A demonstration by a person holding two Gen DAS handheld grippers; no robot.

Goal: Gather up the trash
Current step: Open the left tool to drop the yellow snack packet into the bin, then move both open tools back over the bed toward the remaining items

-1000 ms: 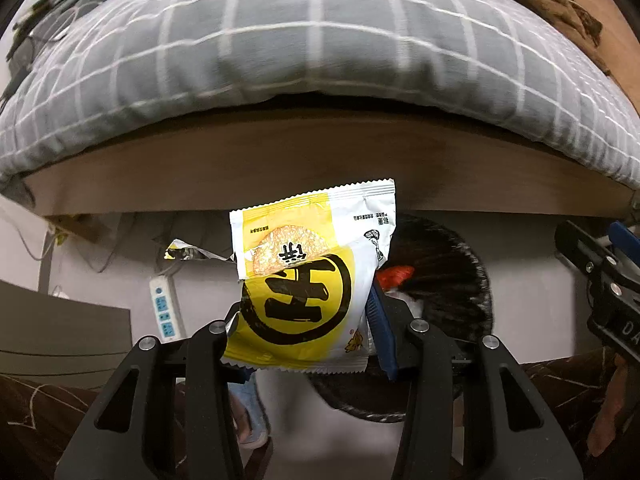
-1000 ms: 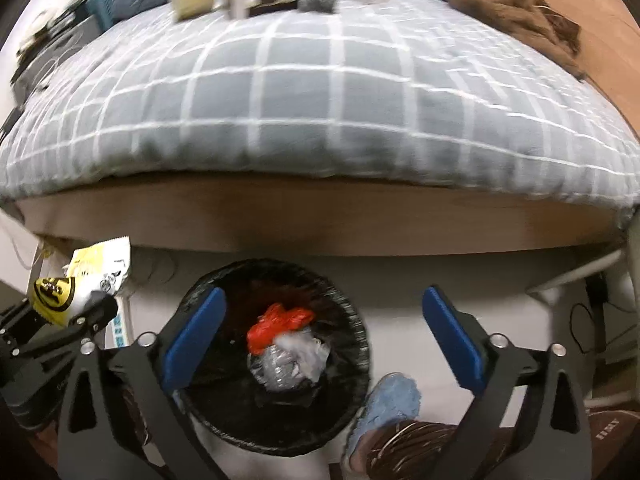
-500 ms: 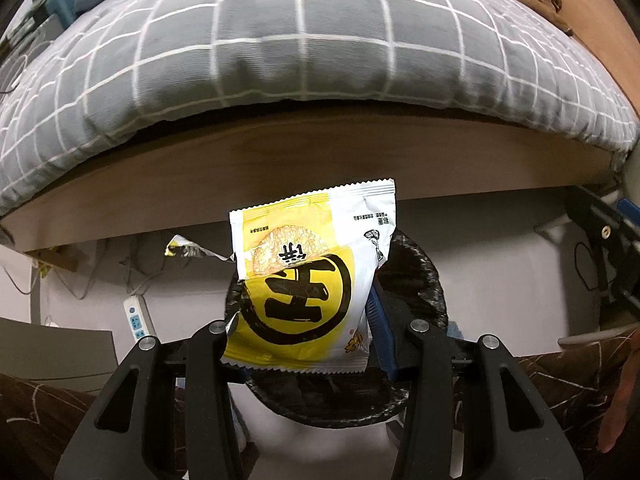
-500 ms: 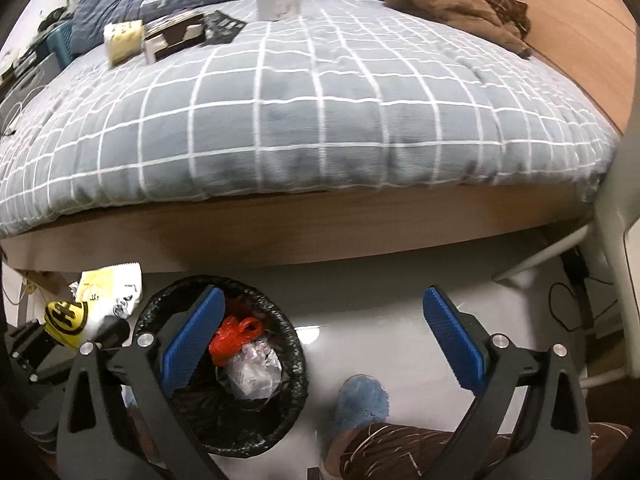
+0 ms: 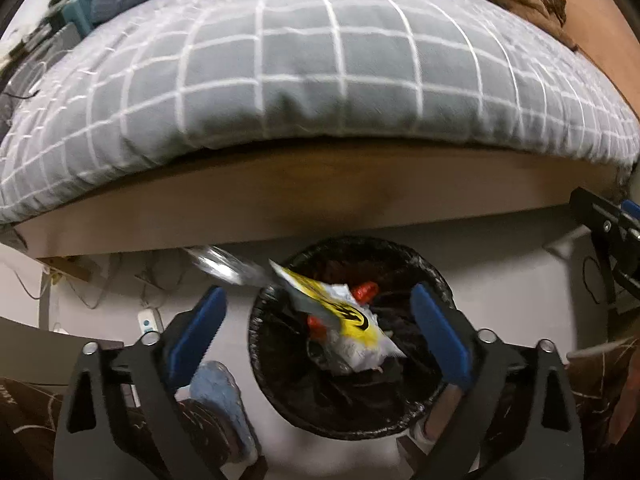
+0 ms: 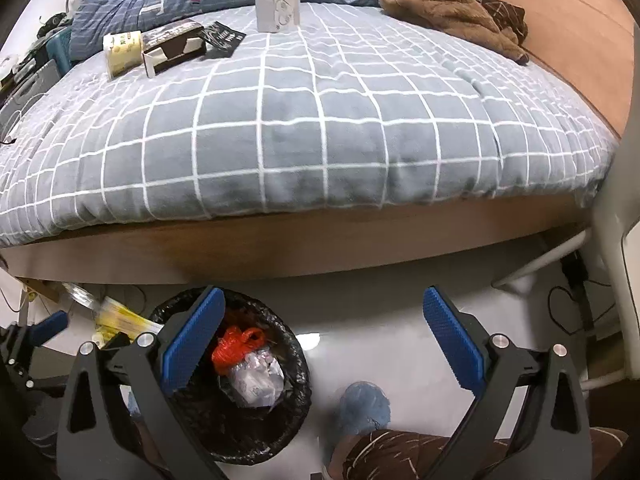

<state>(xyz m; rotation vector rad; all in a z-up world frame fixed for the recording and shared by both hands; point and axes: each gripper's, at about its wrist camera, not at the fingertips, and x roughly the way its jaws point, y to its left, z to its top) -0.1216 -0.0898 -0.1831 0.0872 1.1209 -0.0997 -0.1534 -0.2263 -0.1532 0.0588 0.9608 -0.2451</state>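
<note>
Item: yellow snack wrapper [image 5: 340, 312]. We are seeing it blurred by motion over the mouth of the trash bin [image 5: 424, 264], touching neither blue pad of the left gripper [image 5: 316, 328]; whether it is resting on the rubbish or hanging in the air we cannot tell. In the right wrist view only a smeared yellow streak [image 6: 120, 316] is showing, just left of the bin [image 6: 296, 364], its lower end cut off by our right gripper's left finger. Its look: yellow face with a black ring mark, white crumpled end, silvery inner film trailing toward the upper left.

Bin: round, lined with black plastic, holding a red knotted bag [image 6: 236, 348] and a clear crinkled packet [image 6: 256, 376]; its near rim is hidden behind gripper arms.

Left gripper: jaws spread wide, holding nothing, straddling the bin.

Right gripper [image 6: 320, 340]: jaws spread wide, empty, right of the bin's centre.

Behind the bin: wooden bed frame [image 6: 320, 240] and grey checked quilt [image 6: 304, 120]; boxes on the quilt are too small to read.
</note>
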